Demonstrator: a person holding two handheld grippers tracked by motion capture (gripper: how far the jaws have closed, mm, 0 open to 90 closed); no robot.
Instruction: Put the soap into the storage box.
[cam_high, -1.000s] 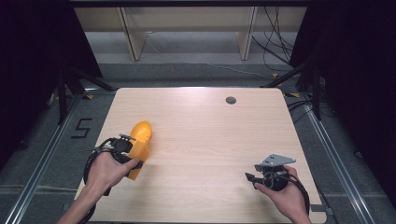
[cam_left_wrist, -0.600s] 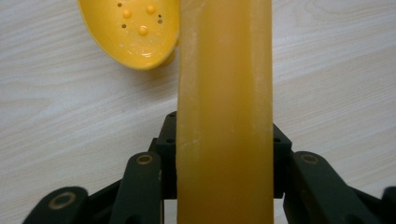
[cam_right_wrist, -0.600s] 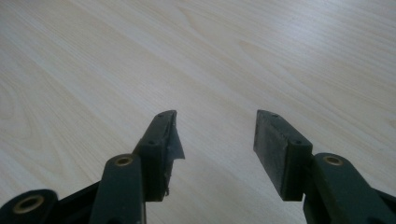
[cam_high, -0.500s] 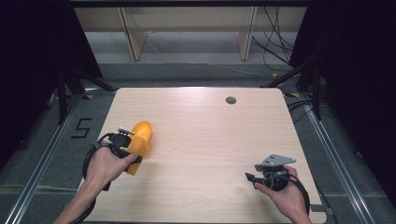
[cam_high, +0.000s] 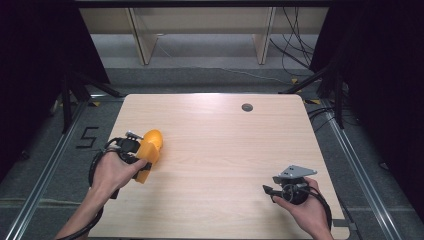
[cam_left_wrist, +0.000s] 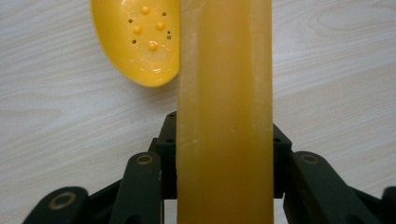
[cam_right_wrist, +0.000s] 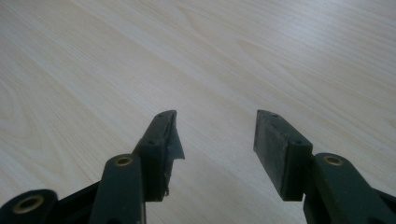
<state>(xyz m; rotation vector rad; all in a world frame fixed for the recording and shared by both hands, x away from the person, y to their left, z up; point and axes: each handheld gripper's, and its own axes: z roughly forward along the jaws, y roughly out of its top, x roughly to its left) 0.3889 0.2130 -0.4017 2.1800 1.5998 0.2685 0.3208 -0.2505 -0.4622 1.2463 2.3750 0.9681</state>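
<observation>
- Right under everything sits the big wooden table, pale with fine grain lines, and it has a small dark round hole near its far edge
- Around the table lies a grey floor, with a white number 5 marked on it at the left side
- Behind the table stand pale wooden shelf legs, and black cables run over the floor at the far right
- On the left part of the table is the yellow scoop, a plastic thing with a long flat handle and a round bowl at its end
- From the left gripper view, the scoop's handle runs straight up the middle, and its bowl lies on the wood with little holes and bumps inside it
- At the table's left, the left hand holds the left gripper, and its black jaws are squeezed tight on the yellow scoop, one on each side of the handle
- Near the front right corner, the right hand holds the right gripper low over bare wood, well apart from the scoop
- Its two black jaws stand wide apart with nothing between them
- A grey three-cornered plate sits on top of the right gripper
</observation>
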